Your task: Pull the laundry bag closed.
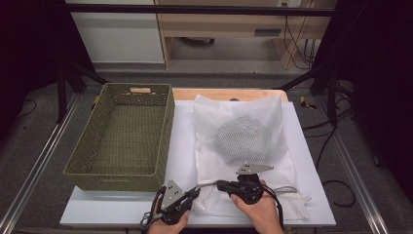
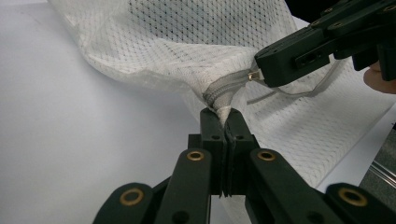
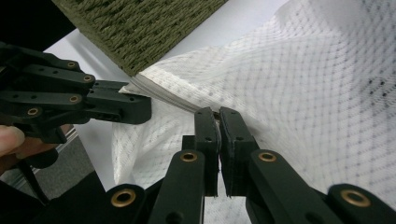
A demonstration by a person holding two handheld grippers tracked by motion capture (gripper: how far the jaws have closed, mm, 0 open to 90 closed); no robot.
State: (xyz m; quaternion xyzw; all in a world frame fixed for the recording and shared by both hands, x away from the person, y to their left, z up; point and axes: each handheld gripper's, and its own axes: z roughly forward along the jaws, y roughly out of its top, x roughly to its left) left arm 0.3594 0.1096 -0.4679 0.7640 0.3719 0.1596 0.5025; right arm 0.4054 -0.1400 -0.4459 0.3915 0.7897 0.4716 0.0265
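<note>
A white mesh laundry bag [image 1: 243, 114] lies flat on the white board, with a grey bundle [image 1: 241, 139] inside it. At the bag's near left corner my left gripper [image 1: 196, 191] is shut on the grey zipper end [image 2: 219, 95], the fabric pinched between its jaws [image 2: 225, 114]. My right gripper [image 1: 218, 185] sits just to the right of it, shut on the small brass zipper pull [image 2: 253, 75]. In the right gripper view its jaws [image 3: 217, 112] meet at the bag's edge, and the left gripper [image 3: 147, 109] is close on the left.
An empty olive woven basket [image 1: 168, 122] stands at the left of the white board [image 1: 182, 146], its wall near the bag's left edge. A thin cord [image 1: 287, 189] lies on the bag's near right corner. The board's front edge is close under both hands.
</note>
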